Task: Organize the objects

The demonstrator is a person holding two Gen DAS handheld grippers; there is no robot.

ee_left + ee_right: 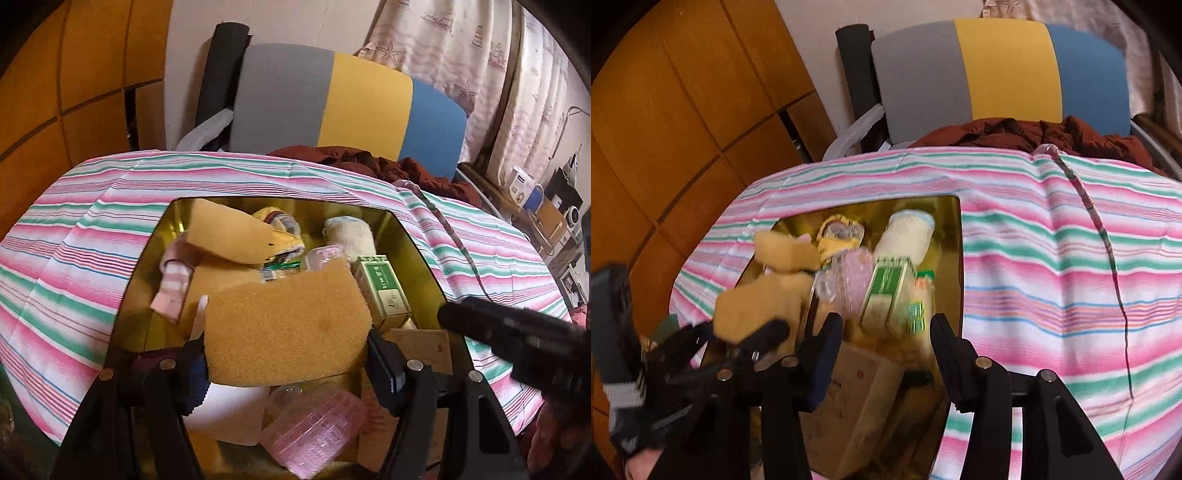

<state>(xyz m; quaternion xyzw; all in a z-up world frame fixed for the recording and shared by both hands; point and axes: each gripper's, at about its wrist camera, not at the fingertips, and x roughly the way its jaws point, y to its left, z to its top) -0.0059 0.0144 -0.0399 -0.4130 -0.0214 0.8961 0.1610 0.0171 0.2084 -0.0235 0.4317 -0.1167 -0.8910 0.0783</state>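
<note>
The left gripper [286,363] jaws gripped one yellow sponge [288,328], long axis spanning jaw to jaw, directly above the gold tin [413,236]. The right gripper [882,354] jaws stood apart, empty, over the same tin. Below lay a second sponge [229,232], one green box [382,291] and one cream sock [349,232]. A striped cloth [92,229] covered the table.

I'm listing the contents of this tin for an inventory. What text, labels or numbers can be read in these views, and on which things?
Nothing reads clearly.
Green rectangular carton: pale print on its face, too blurred to read.
Brown cardboard box: a small red mark, too small to read.
White and blue box on the far shelf: a blue logo, too small to read.
</note>
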